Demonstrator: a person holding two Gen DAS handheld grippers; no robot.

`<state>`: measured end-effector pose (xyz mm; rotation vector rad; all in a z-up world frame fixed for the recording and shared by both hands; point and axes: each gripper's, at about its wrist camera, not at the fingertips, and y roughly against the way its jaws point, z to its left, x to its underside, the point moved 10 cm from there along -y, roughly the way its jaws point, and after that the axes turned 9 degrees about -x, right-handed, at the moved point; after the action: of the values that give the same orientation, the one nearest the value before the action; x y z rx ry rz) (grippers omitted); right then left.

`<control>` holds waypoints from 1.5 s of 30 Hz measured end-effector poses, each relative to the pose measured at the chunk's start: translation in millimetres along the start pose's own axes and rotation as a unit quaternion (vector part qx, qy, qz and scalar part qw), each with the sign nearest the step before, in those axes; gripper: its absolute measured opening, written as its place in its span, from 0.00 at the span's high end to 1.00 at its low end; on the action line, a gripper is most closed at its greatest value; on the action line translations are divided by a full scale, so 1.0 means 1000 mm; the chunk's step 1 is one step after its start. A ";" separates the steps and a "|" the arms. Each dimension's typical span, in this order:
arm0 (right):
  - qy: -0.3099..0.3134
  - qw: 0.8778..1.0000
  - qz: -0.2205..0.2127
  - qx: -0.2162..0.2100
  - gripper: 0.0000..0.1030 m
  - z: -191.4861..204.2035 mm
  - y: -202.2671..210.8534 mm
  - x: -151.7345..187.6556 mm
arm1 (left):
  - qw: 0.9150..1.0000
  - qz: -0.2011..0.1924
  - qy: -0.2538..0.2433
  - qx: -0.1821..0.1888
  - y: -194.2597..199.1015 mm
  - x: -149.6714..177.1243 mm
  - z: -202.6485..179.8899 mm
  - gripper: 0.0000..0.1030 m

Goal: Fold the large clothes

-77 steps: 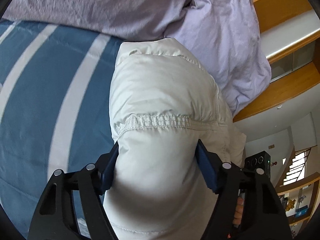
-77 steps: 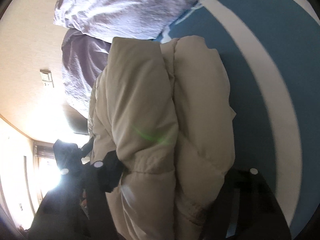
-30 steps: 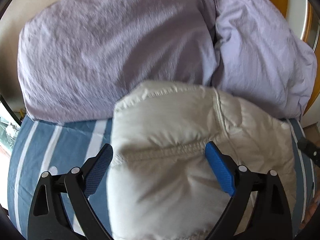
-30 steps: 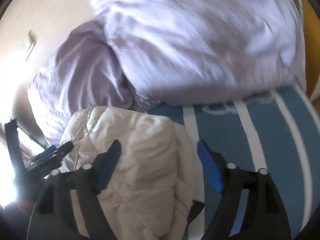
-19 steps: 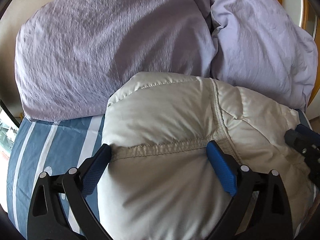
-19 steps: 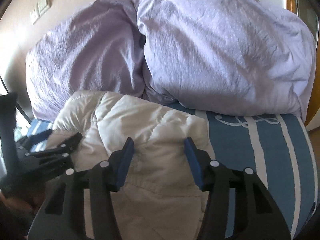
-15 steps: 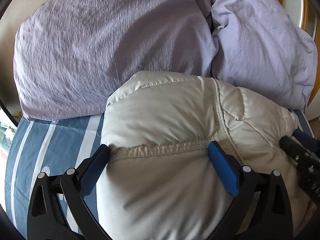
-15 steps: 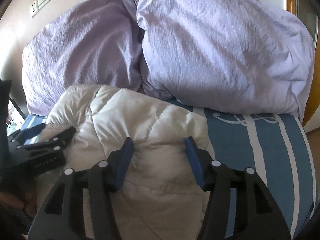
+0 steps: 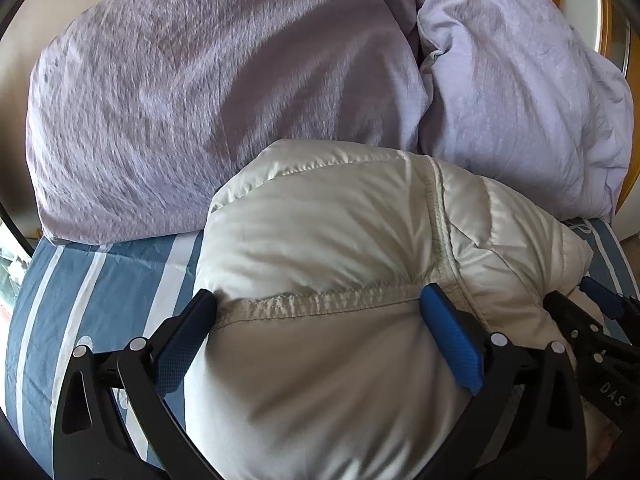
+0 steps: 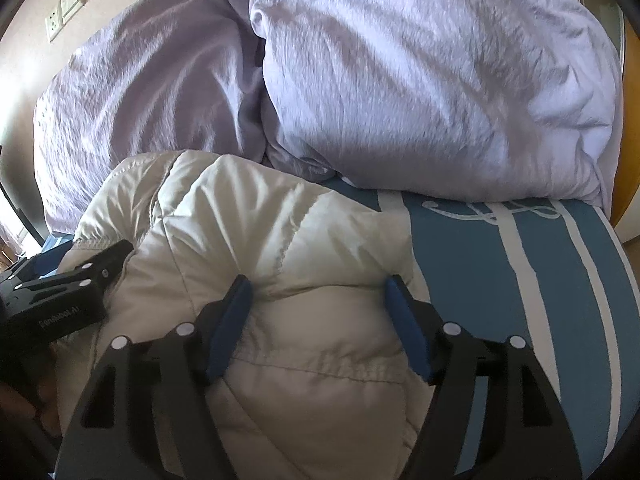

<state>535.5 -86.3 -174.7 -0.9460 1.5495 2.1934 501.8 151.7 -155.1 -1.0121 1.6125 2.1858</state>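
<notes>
A folded cream puffer jacket [image 9: 320,248] lies as a thick bundle on the blue striped bed sheet [image 9: 100,276], up against the lilac bedding. My left gripper [image 9: 316,300] straddles its near left part with the jaws at their widest, the blue pads only resting against the puffy sides. My right gripper [image 10: 316,284] straddles the jacket [image 10: 256,216] at its right end. Its jaws are opening, the jacket bulges between them, and the pad tips still dent the fabric. Each gripper shows at the edge of the other's view.
Two bulky lilac duvet or pillow heaps [image 9: 224,80] [image 10: 420,72] fill the far side of the bed. The striped sheet [image 10: 500,280] lies bare to the right of the jacket. A wall socket [image 10: 66,6] and a wooden bed frame [image 10: 628,160] border the scene.
The jacket bundle has come down onto the sheet against the bedding. The right gripper sank, squeezed narrower on the jacket, then widened again. The left jaws spread slightly.
</notes>
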 end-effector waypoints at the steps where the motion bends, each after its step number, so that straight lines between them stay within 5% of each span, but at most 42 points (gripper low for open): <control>1: -0.001 1.000 0.001 0.000 0.33 0.000 -0.001 0.000 | 1.000 0.000 0.000 0.000 0.000 0.000 0.000 0.01; 13: -0.004 1.000 0.015 0.001 0.30 -0.003 -0.010 0.000 | 1.000 0.000 0.000 -0.004 -0.001 -0.001 0.001 0.01; 27: -0.014 0.999 0.039 0.002 0.02 -0.009 0.063 -0.001 | 0.999 -0.024 0.021 -0.003 0.087 0.012 0.012 0.01; 45: -0.024 0.996 0.082 -0.009 0.02 0.019 0.165 0.090 | 0.999 -0.006 0.035 0.035 0.178 0.086 0.023 0.01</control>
<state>367.0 -143.0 -110.3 -0.7897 1.6398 2.3264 329.6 91.0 -75.9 -1.0854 1.6966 2.0929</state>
